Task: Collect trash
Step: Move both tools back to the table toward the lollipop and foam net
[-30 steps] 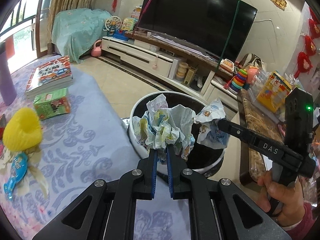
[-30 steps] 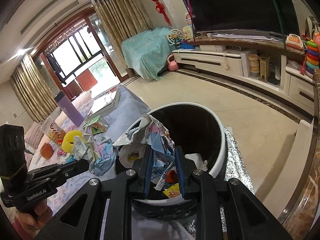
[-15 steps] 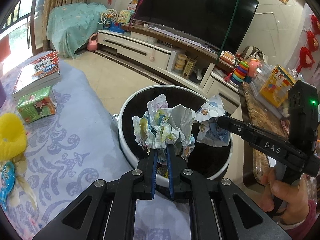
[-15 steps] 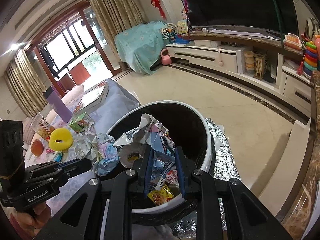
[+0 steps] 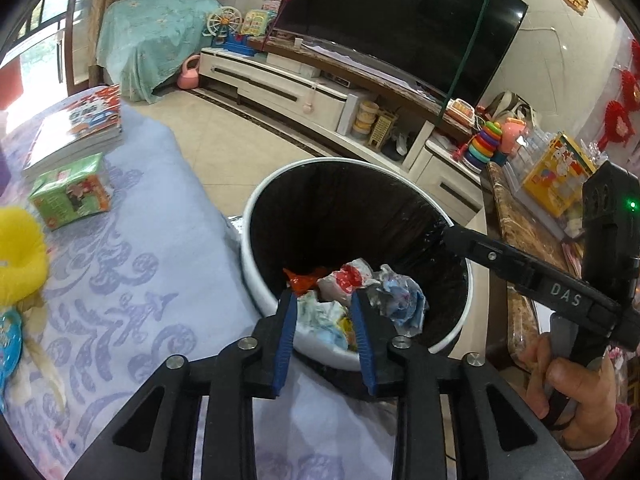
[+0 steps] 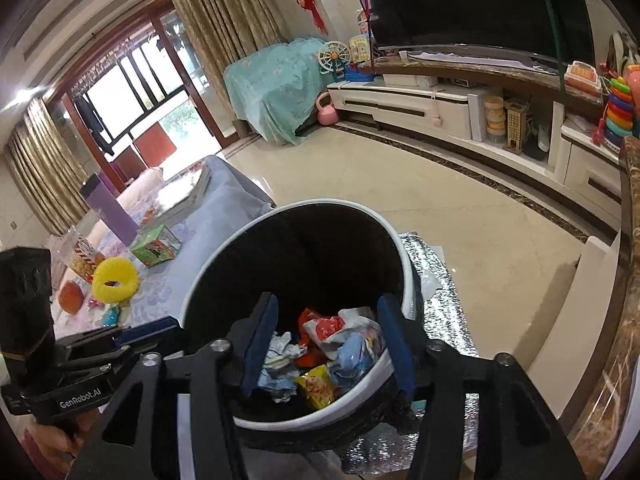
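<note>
A white bin with a black liner stands beside the table; it also shows in the right wrist view. Crumpled wrappers lie at its bottom, also seen in the right wrist view. My left gripper is open and empty above the bin's near rim. My right gripper is open and empty above the bin. The right gripper also shows in the left wrist view, reaching over the bin's right rim. The left gripper shows in the right wrist view at the bin's left side.
The table has a lilac patterned cloth. On it lie a green carton, books, a yellow ring toy and a purple bottle. A TV cabinet stands beyond. A marble-topped counter is at the right.
Both grippers have opened and let go of their crumpled wrappers, which now lie in the bin. Both grippers sit a little closer over the bin.
</note>
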The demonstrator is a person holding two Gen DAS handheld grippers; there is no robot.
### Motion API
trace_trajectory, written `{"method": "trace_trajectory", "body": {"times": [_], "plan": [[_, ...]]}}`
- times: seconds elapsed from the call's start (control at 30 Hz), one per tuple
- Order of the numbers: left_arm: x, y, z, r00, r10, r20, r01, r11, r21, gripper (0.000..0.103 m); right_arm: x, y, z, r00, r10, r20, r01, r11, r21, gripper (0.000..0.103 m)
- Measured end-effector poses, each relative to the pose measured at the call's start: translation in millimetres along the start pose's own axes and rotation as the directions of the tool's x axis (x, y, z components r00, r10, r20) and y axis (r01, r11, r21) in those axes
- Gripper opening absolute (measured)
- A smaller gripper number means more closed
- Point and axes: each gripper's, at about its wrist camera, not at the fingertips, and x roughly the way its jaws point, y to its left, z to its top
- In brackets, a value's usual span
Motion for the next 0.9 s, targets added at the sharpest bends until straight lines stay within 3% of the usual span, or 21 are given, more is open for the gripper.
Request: {"method": "trace_trajectory", "body": {"times": [0.07, 0.13, 0.37, 0.9], "plan": [[-9, 3, -7, 1.0, 0.016, 0.015, -0.016, 1.0, -0.008, 0.047, -3, 2, -2, 1.0, 0.008, 0.01, -0.008, 1.0, 0.007, 0.07], [-20, 8, -17, 0.999, 0.039, 0.035, -0.038, 0.999, -0.026, 0.053, -7, 6, -4, 1.0, 0.022, 0.022, -0.022, 1.0, 0.015, 0.077], [-61, 41, -57, 0.994, 0.099, 0.054, -0.093, 0.99, -0.104, 0.053, -14, 34, -17, 0.994, 0.098, 0.053, -0.1, 0.995, 0.026, 0.088], [-151, 98, -124, 0.971, 0.227, 0.078, -0.205, 0.953, -0.221, 0.053, 12, 130, -55, 0.972, 0.232, -0.044, -0.235, 0.969, -0.08, 0.088]]}}
